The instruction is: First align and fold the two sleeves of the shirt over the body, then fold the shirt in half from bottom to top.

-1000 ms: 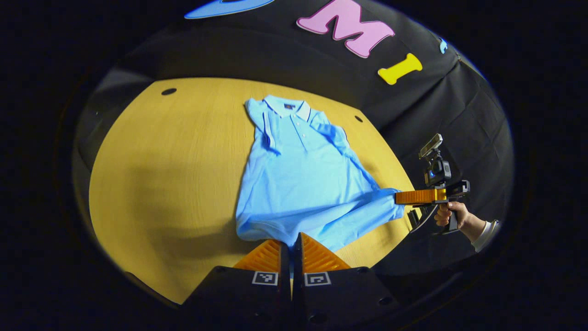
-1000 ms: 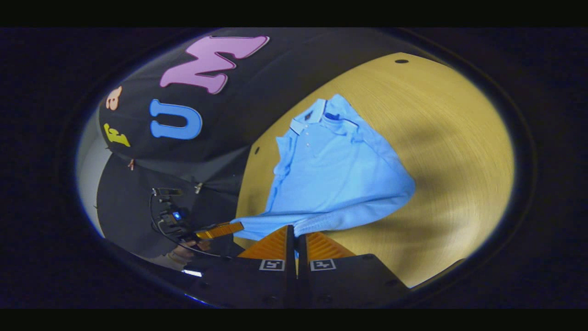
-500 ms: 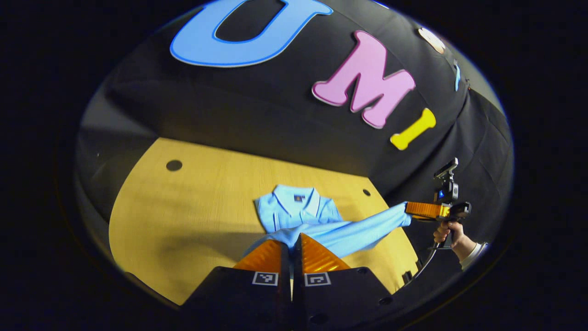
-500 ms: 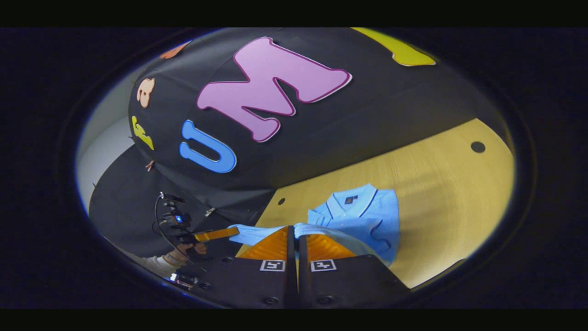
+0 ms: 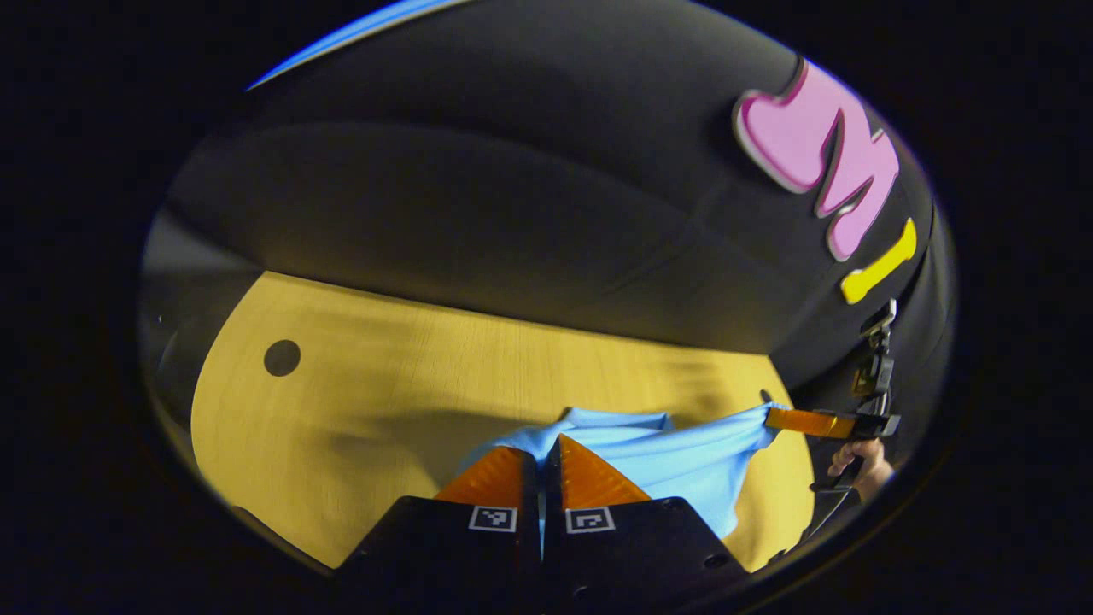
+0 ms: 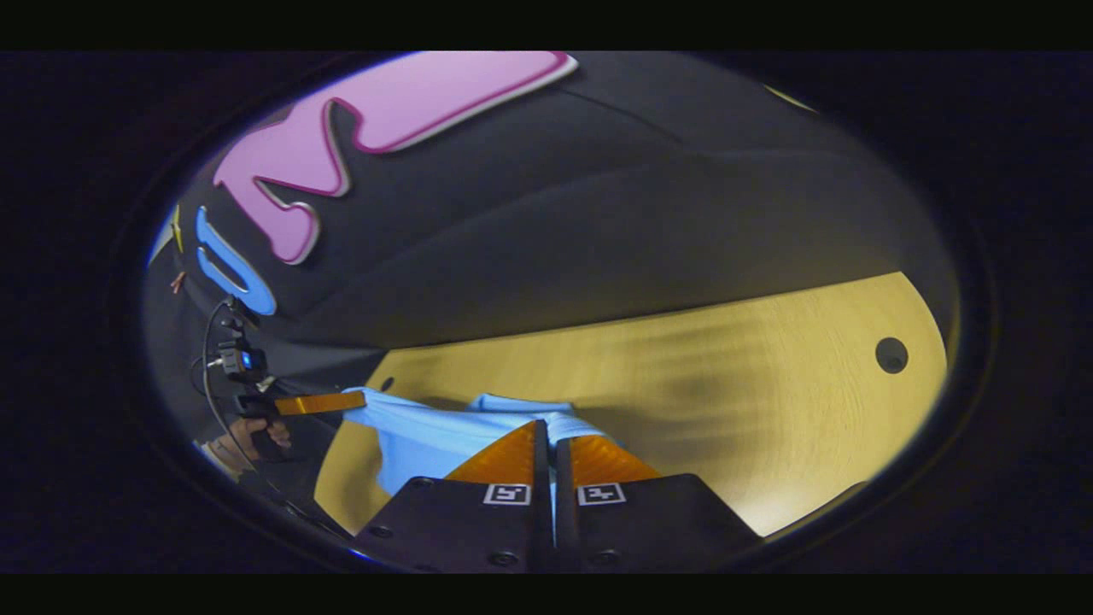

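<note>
Left gripper (image 5: 541, 453) pinches one hem corner of the light blue shirt (image 5: 675, 457); right gripper (image 6: 551, 437) pinches the other, cloth stretched above the wooden table (image 5: 410, 376)

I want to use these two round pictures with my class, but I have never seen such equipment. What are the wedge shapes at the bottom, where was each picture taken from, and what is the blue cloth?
No robot is here: a person holds a hand-held two-finger gripper in each hand. A camera rides on each gripper and looks along its fingers, the wedges at the bottom. In the left gripper view the left gripper is shut on a light blue shirt over a wooden table. Far off, the right gripper, held by a hand, pinches the shirt's other corner. The right gripper view shows the same scene from the other side: right gripper near, left gripper far. The shirt's edge is lifted and stretched between them.
</note>
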Motion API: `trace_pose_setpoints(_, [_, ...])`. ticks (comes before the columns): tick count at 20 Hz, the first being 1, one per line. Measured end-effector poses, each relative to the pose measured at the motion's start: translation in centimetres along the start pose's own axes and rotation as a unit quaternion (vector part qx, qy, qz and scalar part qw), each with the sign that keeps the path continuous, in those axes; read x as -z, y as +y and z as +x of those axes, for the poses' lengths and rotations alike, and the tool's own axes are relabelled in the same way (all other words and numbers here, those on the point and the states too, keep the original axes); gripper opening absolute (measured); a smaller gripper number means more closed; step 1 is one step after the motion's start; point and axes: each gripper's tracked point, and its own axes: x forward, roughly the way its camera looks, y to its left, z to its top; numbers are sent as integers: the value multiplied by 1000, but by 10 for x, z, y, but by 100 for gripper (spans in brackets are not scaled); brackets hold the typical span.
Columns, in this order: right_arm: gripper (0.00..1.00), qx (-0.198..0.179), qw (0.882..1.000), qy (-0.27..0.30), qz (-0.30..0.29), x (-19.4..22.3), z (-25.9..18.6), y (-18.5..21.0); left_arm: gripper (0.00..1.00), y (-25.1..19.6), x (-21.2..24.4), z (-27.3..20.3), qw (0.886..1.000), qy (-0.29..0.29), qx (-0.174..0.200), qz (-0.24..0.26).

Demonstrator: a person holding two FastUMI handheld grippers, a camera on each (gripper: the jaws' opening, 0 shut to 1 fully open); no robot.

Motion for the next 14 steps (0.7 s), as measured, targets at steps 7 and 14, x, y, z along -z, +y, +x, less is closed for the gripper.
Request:
trace_pose_setpoints(7, [8, 49, 999, 1, -5, 7, 4, 11, 69, 15, 34, 80, 998, 26, -50, -22])
trace_pose_setpoints(14, [96, 1, 1000, 4, 20, -7, -40, 46, 96, 16, 3, 16, 999, -26, -44, -3])
